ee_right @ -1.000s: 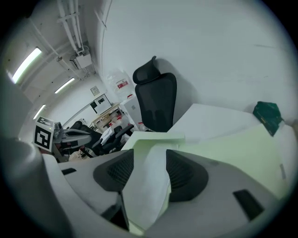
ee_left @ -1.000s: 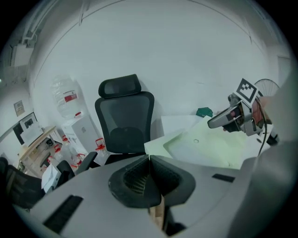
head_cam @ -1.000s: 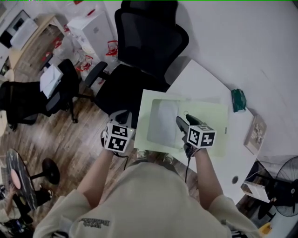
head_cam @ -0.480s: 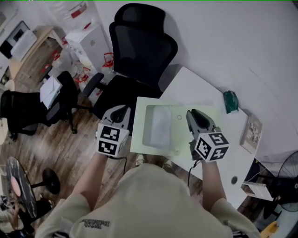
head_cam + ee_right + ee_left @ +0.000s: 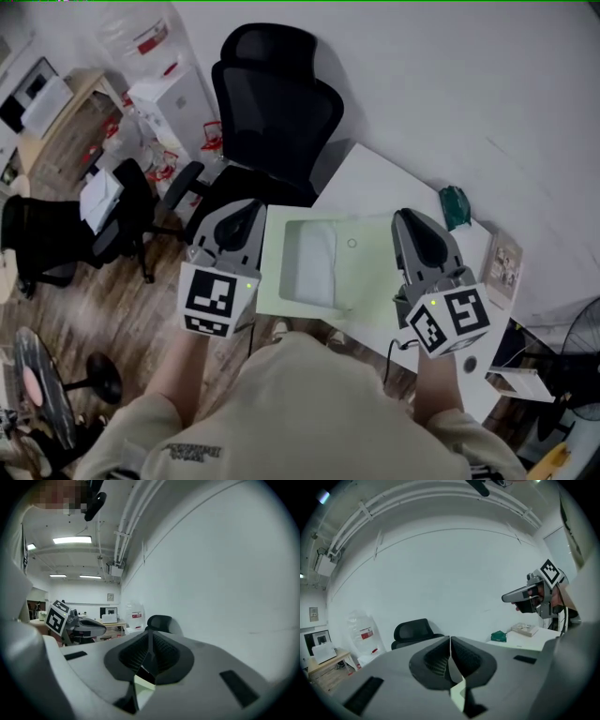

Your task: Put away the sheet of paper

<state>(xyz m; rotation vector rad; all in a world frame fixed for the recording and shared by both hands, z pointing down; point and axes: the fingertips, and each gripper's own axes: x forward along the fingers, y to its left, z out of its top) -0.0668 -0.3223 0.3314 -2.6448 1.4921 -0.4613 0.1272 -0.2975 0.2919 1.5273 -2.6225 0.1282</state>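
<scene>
A pale green sheet of paper with a lighter rectangle on it hangs between my two grippers, above the near edge of the white table. My left gripper is shut on the sheet's left edge; a green sliver shows between the pressed jaws of the left gripper. My right gripper is at the sheet's right edge. The jaws of the right gripper are closing, pressed together over a green corner. Both grippers point up and away from me.
A black office chair stands just beyond the table's left end. A small green object and a book lie on the table's far right. Wood floor with another chair and boxes lies to the left.
Both grippers have risen toward my head and tilted upward. The right gripper moved from the sheet's middle to its right edge and closed there. The sheet shifted left with them.
</scene>
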